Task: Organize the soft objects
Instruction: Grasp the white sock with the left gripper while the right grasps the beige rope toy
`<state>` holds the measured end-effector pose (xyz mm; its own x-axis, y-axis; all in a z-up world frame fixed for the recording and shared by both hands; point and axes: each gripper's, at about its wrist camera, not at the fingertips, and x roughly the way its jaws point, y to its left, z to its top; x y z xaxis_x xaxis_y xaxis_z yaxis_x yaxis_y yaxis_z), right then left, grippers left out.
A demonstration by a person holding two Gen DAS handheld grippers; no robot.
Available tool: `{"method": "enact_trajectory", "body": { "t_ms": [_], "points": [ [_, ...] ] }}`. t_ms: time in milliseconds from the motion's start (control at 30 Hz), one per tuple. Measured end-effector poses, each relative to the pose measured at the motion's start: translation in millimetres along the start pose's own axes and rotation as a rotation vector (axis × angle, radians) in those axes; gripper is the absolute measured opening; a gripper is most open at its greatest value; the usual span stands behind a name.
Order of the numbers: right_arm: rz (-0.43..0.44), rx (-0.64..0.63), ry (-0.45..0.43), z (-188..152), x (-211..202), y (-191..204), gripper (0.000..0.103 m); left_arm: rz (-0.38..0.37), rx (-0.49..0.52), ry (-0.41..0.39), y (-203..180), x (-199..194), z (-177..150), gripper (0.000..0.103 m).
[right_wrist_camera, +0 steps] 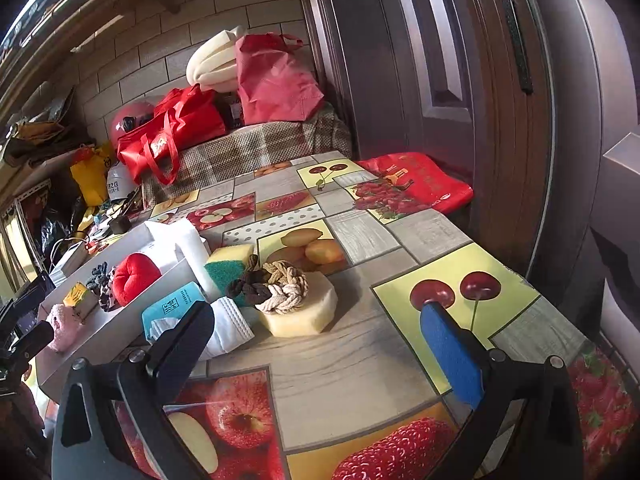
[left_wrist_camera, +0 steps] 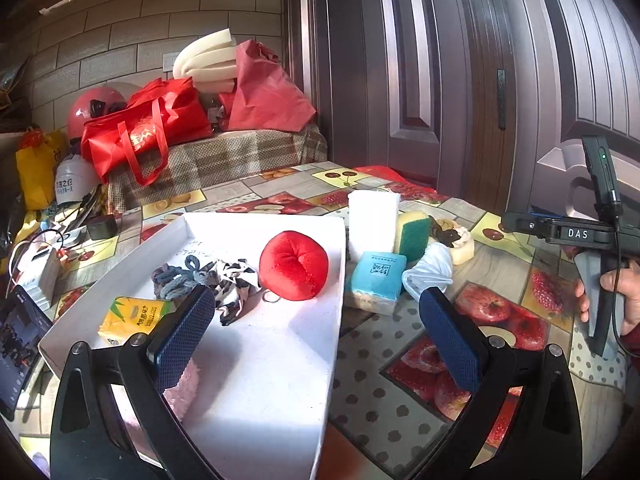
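Observation:
A white tray (left_wrist_camera: 256, 380) lies on the table and holds a red plush apple (left_wrist_camera: 294, 266), grey hair ties (left_wrist_camera: 176, 278), a black-and-white cloth (left_wrist_camera: 236, 286), a yellow tissue pack (left_wrist_camera: 130, 316) and a pink fluffy item (left_wrist_camera: 184, 388). My left gripper (left_wrist_camera: 316, 320) is open and empty above the tray's right edge. Beside the tray lie a blue tissue pack (left_wrist_camera: 378, 274), a white cloth (left_wrist_camera: 428, 266), a yellow-green sponge (left_wrist_camera: 414, 234) and a white block (left_wrist_camera: 372, 222). My right gripper (right_wrist_camera: 320, 336) is open and empty, near a yellow foam piece (right_wrist_camera: 300, 316) bearing braided hair ties (right_wrist_camera: 276, 288).
The table has a fruit-pattern cloth (right_wrist_camera: 360, 360). Red bags (left_wrist_camera: 140, 132), a helmet (left_wrist_camera: 94, 110) and foam rolls (left_wrist_camera: 208, 60) pile at the back. A phone (left_wrist_camera: 18, 344) and cables lie to the left. A dark door (left_wrist_camera: 440, 60) stands on the right.

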<state>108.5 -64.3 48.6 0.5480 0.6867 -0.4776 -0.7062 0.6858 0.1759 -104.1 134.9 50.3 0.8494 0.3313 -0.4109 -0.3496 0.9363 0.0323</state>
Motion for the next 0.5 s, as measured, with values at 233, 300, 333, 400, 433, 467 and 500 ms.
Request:
{"method": "enact_trajectory", "body": {
  "t_ms": [233, 300, 333, 400, 433, 467, 500],
  "points": [
    [0.056, -0.046, 0.120, 5, 34, 0, 0.103, -0.070, 0.101, 0.114, -58, 43, 11, 0.103],
    [0.082, -0.062, 0.153, 8, 48, 5, 0.103, -0.082, 0.106, 0.117, -66, 50, 14, 0.103],
    [0.092, -0.071, 0.171, 11, 56, 7, 0.103, -0.085, 0.107, 0.119, -68, 54, 16, 0.103],
    [0.090, -0.078, 0.184, 16, 67, 10, 0.097, -0.086, 0.109, 0.121, -72, 61, 19, 0.102],
    [0.096, -0.087, 0.187, 19, 73, 12, 0.095, -0.086, 0.112, 0.124, -74, 66, 21, 0.102],
    [0.097, -0.100, 0.190, 20, 78, 15, 0.091, -0.087, 0.119, 0.129, -78, 71, 23, 0.102],
    [0.104, -0.115, 0.196, 22, 81, 18, 0.091, -0.089, 0.129, 0.134, -82, 76, 25, 0.102]
  ]
}}
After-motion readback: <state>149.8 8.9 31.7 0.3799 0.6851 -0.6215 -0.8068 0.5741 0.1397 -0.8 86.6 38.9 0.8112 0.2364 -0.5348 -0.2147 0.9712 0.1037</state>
